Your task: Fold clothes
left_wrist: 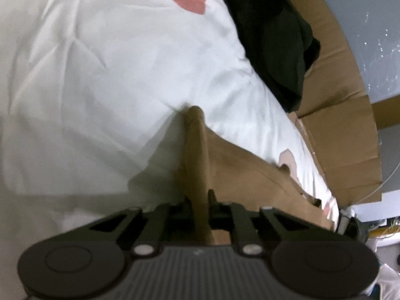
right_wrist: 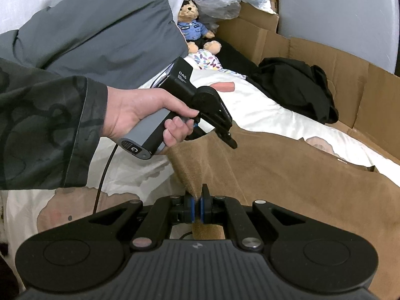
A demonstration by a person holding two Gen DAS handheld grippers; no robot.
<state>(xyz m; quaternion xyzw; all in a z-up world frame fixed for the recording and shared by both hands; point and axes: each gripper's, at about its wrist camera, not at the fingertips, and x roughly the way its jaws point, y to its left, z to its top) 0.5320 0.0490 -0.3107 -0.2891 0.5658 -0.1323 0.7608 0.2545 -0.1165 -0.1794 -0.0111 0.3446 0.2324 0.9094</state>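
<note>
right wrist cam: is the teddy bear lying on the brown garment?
No. The teddy bear sits far back beside the cardboard box, well clear of the brown garment.

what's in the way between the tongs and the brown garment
Nothing visible. Both tongs are already shut on the brown garment: the right tongs pinch its edge, and the left tongs grip it further along, over the white bedding.
</note>
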